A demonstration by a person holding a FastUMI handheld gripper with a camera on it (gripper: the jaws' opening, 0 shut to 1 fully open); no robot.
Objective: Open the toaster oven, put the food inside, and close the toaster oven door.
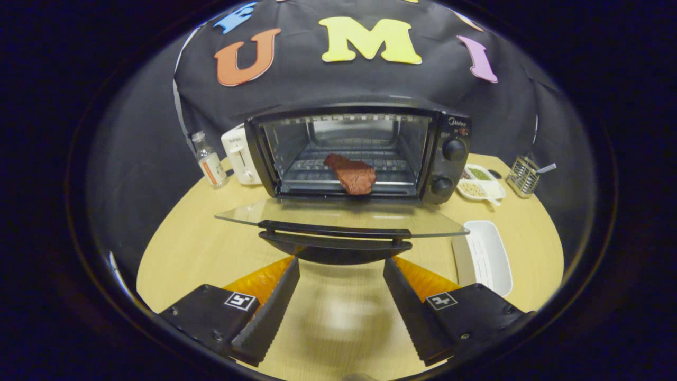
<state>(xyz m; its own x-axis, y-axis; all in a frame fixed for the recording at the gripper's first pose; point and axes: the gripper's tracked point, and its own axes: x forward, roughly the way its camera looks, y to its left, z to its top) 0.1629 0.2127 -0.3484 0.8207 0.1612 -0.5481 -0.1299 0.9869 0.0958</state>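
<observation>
1. A round wooden bench (211, 248) stands before a black cloth wall.
2. The toaster oven (359, 153) gapes; its glass door (341, 218) lies flat, likely awaiting closure.
3. The food (355, 175) rests on the rack's front edge.
4. The tool (341, 264), spread and empty, sits just under the door handle (334, 229).

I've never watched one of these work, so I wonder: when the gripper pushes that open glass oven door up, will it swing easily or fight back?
The glass door probably swings stiffly about its bottom hinge rather than flexing. Its smooth pane looks slippery, so the handle, just ahead of the open gripper, seems the safer place to push. The toaster oven looks small and might slide back.
</observation>
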